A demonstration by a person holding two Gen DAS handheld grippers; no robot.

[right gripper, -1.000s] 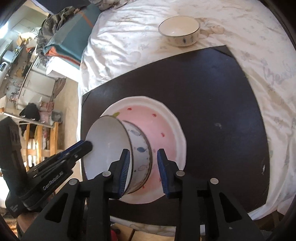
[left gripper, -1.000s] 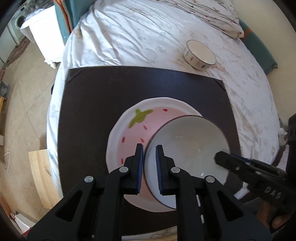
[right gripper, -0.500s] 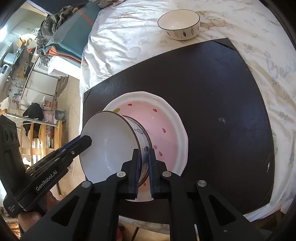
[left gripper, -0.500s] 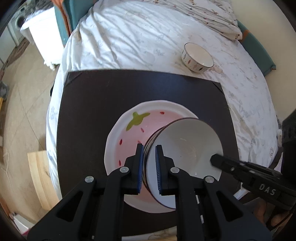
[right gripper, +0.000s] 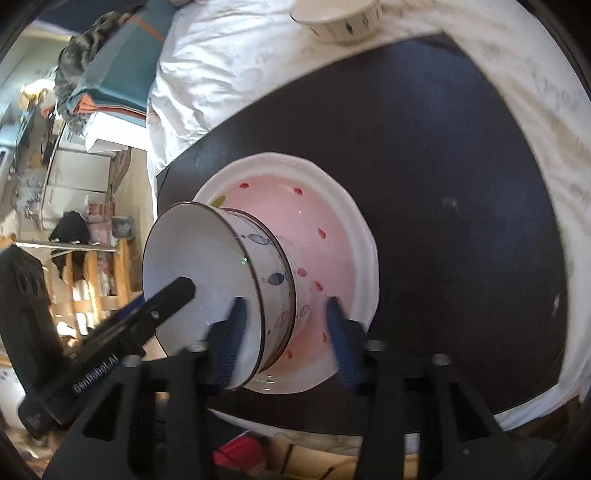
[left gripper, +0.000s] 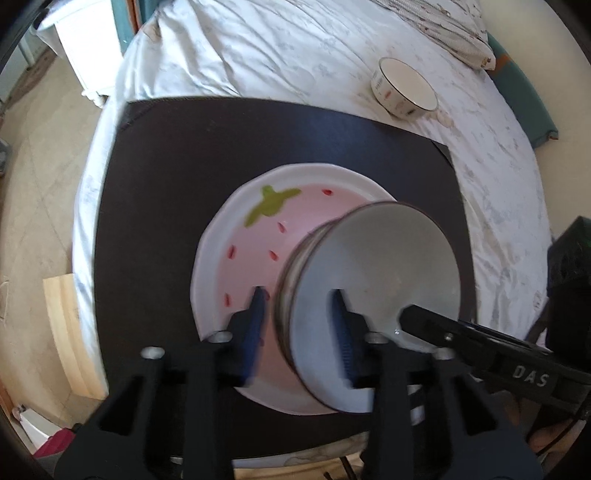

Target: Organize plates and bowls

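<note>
A white bowl (left gripper: pixel 376 266) with blue fish on its wall (right gripper: pixel 275 280) rests in the pink strawberry plate (left gripper: pixel 258 236), toward the plate's near side (right gripper: pixel 332 229). My left gripper (left gripper: pixel 298 321) straddles the bowl's left rim. Its jaws are opening, one pad inside the bowl and one outside, with a gap to the rim. My right gripper (right gripper: pixel 286 332) straddles the opposite rim the same way, jaws opening and pads off the wall. Each gripper also shows in the other's view: right gripper (left gripper: pixel 480 343), left gripper (right gripper: pixel 147 314).
The plate lies on a dark square mat (left gripper: pixel 177 177) spread over a white-sheeted bed (left gripper: pixel 277 55). A second small bowl (left gripper: pixel 404 90) stands on the sheet beyond the mat's far edge (right gripper: pixel 340 18). Floor and furniture lie past the bed's left side.
Half a second ago both grippers were shut on the bowl's rim; now both pairs of jaws have parted from it. The bowl has sunk lower onto the plate.
</note>
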